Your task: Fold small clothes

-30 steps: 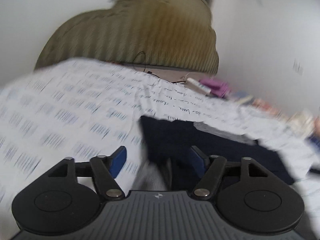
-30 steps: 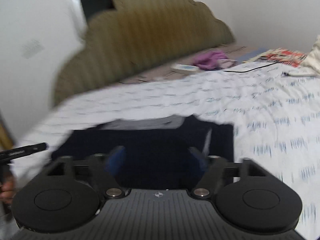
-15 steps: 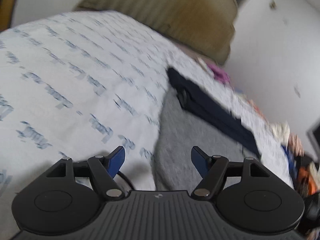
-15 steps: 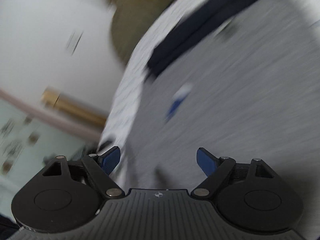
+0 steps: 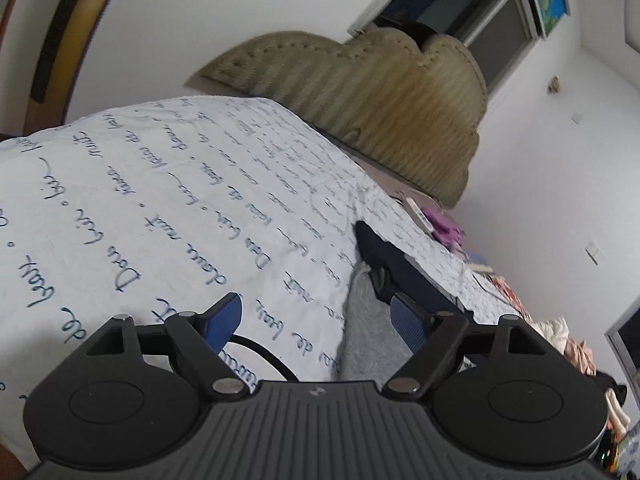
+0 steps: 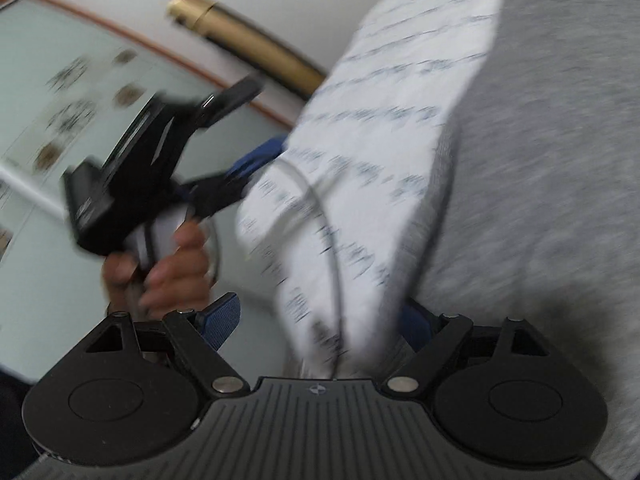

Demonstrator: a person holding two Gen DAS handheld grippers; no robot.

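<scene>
Hovering low over the near edge of the bed (image 5: 168, 200), the left tool (image 5: 318, 318) has its jaws spread wide, having just opened further, and nothing lies between them but printed sheet (image 5: 120, 208) and a loop of black cable (image 5: 264, 354). The right tool (image 6: 320, 320) is also wide open and grips nothing, though the sheet's edge bulges up between its fingers. The grey garment (image 5: 366, 328) lies flat at the bed's edge, with a dark navy garment (image 5: 404, 272) folded just beyond it, touching its far end. The main risk, as a judgement, is that either tool pinches sheet along with grey cloth, since the garment's hem sits right on the sheet and the right view is blurred. A closing jaw could also snag the cable near the left tool. A careless drag might pull the navy piece out of its fold.
</scene>
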